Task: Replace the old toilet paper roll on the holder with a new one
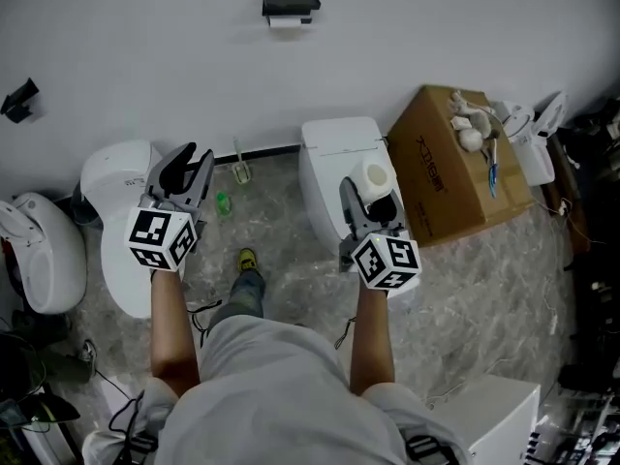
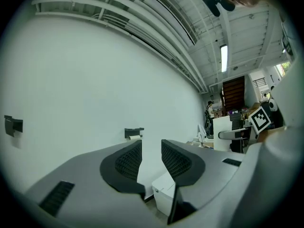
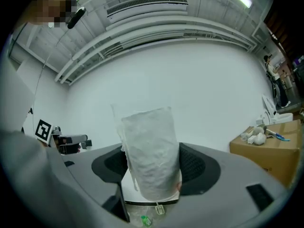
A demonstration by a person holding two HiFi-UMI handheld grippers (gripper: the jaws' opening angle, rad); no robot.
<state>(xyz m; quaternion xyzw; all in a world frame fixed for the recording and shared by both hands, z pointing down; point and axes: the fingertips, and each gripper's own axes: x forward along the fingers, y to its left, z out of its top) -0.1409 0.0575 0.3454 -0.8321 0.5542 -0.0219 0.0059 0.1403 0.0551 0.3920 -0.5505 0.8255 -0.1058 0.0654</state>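
The white wall (image 1: 436, 27) fills the top of the head view, and the black holder (image 1: 291, 5) sits at its upper centre, well apart from both of your tools. The old roll (image 1: 286, 23) hangs under it as a thin white remnant. Below that, right of centre and over the toilet tank (image 1: 334, 143), your right gripper (image 1: 373, 194) is clamped on the new roll (image 1: 374, 175), which stands upright between the pads. Your left gripper (image 1: 186, 166), at centre left, has its jaws apart with nothing between them. Expect the new roll to be light, soft and easily crushed, with a loose wrapping that may slide. Keep the grip across its middle and squeeze only gently. The old remnant looks lighter and flimsier, so pinch it by its core.
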